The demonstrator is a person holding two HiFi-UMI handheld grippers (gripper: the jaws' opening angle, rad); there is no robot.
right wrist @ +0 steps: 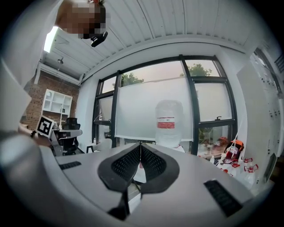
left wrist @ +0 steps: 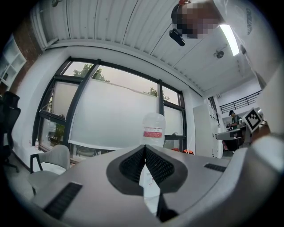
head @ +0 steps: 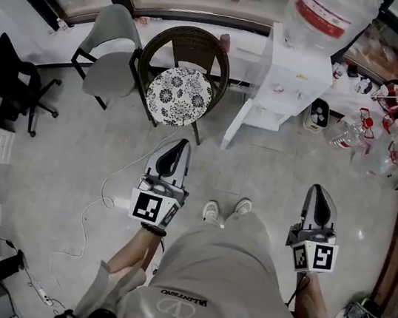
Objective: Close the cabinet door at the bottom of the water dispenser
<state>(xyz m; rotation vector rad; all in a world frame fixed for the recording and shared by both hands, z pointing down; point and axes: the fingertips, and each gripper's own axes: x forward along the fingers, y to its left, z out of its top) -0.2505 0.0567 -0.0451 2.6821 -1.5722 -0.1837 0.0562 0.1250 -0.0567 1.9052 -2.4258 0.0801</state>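
Both clenched, nothing in them: left claw (head: pixel 179 145), right claw (head: pixel 318 190), held level. Water dispenser (head: pixel 295 80) far, right of centre. Its bottom cabinet door (head: pixel 237 124) stands open, well apart from both.

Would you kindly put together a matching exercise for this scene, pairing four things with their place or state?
Things:
1. white cabinet door at the bottom of the white water dispenser
2. round dark wicker chair with a black-and-white floral cushion
3. black office chair
4. left gripper

Places or states:
A. shut, with nothing between the jaws
B. at the far left of the head view
C. swung open
D. between a grey chair and the dispenser

Pairs: 1-C, 2-D, 3-B, 4-A
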